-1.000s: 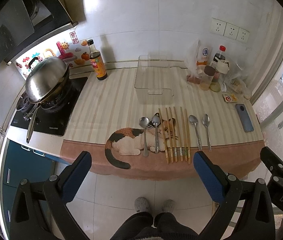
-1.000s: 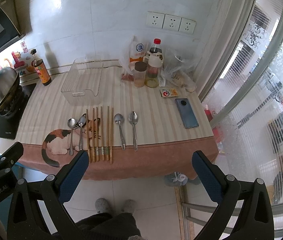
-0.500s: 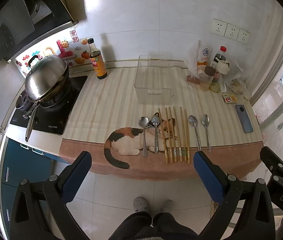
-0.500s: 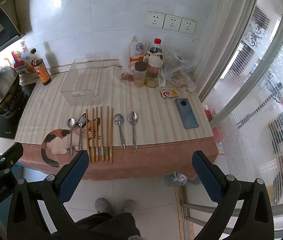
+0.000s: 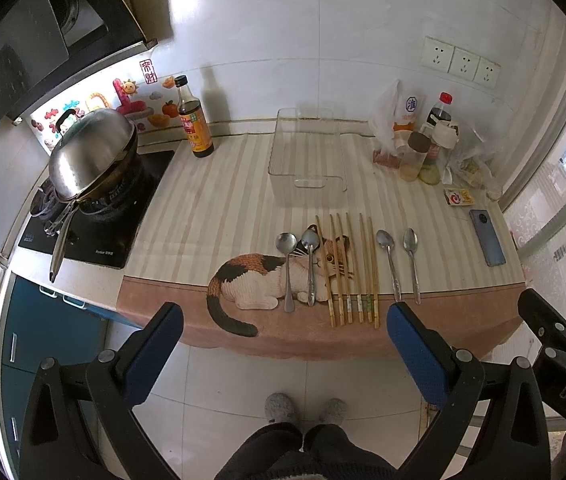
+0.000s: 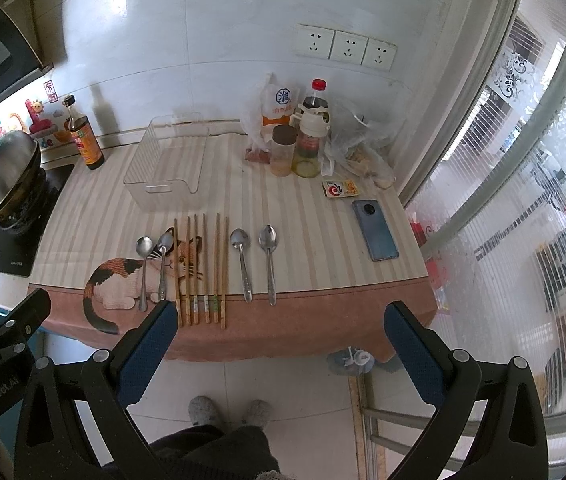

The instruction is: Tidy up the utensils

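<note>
Both tools, left [image 5: 283, 344] and right [image 6: 279, 340], spread wide, empty; spoons [image 5: 388, 258], roughly six chopsticks [image 5: 349, 268] before clear bin [image 5: 307, 156].

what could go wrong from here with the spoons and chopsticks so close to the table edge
1. The chopsticks lie with their ends over the brown front border of the table; a nudge from the tongs could tip them to the floor.
2. They lie close together, so pinching one pair may drag its neighbours.
3. The clear bin looks light and may slide when utensils drop in.
</note>
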### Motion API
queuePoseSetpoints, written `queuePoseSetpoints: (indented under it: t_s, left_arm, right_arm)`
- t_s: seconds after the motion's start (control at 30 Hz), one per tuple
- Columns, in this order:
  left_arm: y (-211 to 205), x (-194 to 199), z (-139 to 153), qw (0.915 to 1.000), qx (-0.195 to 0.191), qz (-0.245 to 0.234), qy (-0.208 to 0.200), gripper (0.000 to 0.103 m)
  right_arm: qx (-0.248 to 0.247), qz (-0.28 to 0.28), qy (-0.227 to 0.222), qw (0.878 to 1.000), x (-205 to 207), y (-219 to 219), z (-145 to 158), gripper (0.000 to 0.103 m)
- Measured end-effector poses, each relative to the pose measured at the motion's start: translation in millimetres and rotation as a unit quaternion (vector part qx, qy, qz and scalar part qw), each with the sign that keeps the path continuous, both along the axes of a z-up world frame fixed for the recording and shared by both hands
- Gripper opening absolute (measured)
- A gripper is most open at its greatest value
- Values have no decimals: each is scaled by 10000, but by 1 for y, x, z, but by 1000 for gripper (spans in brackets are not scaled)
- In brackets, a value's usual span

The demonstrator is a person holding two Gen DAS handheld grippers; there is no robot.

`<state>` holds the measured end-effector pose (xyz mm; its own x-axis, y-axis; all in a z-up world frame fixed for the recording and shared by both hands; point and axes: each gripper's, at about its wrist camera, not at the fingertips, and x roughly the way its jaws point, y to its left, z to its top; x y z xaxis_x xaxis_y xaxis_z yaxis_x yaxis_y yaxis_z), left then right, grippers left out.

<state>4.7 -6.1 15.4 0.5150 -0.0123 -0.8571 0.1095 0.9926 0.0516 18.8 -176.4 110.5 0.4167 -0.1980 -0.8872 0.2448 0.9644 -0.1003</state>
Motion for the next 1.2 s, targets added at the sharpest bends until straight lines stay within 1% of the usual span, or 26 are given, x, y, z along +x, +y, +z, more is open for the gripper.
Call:
queuePoseSetpoints:
  t_s: [0.97, 1.0, 1.07, 1.13, 1.2]
  left_arm:
    - [-3, 0, -1, 10000, -59, 25, -51, 103]
    - [-3, 0, 1, 9999, -82, 34, -89, 103]
    - [-3, 6, 2, 9993, -127, 136, -328, 103]
    - [-2, 16, 2, 9975, -47, 286, -649, 103]
    - [-1, 30, -3, 9961, 51, 440, -767, 103]
  right_arm:
    - [31, 14, -47, 10000, 2, 0, 5, 103]
    - [40, 4, -64, 10000, 3, -1, 5, 103]
    - [75, -39, -130, 9999, 4, -5, 4, 103]
    - [189, -101, -291, 9993, 5, -13, 1, 103]
    - [303, -182, -394, 9986, 13, -22, -7, 103]
